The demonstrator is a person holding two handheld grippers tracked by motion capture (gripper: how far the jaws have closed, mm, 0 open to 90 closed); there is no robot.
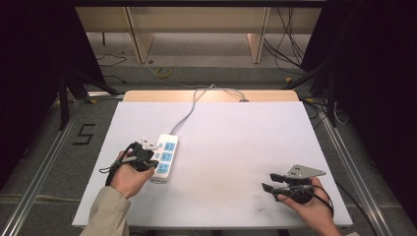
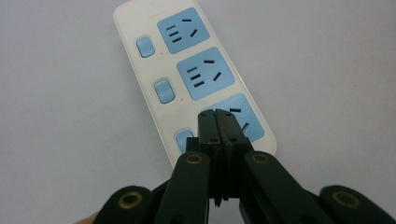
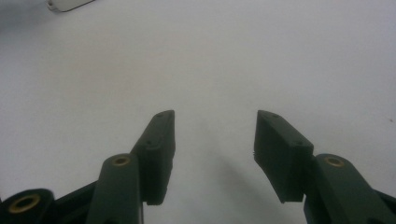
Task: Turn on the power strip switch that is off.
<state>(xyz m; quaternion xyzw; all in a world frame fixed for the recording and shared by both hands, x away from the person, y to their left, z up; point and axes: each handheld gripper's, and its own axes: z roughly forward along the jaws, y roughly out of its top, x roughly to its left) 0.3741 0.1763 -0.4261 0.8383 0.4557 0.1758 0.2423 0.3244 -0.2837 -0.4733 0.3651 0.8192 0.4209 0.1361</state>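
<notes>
You are holding two hand-held grippers. The left hand-held gripper (image 2: 218, 122) is clenched over one power strip (image 2: 187, 70) with three sockets and three switches, lying on the desk (image 1: 236, 142). The right hand-held gripper (image 3: 215, 130) is hovering released.

We hold our left tool (image 1: 147, 160) in the left hand (image 1: 129, 176), its two black jaws pressed together with no gap between them, the sleeved forearm coming in from the bottom edge. Our right tool (image 1: 271, 181) sits in the right hand (image 1: 310, 206), pointing leftward, jaws spread well apart.
</notes>
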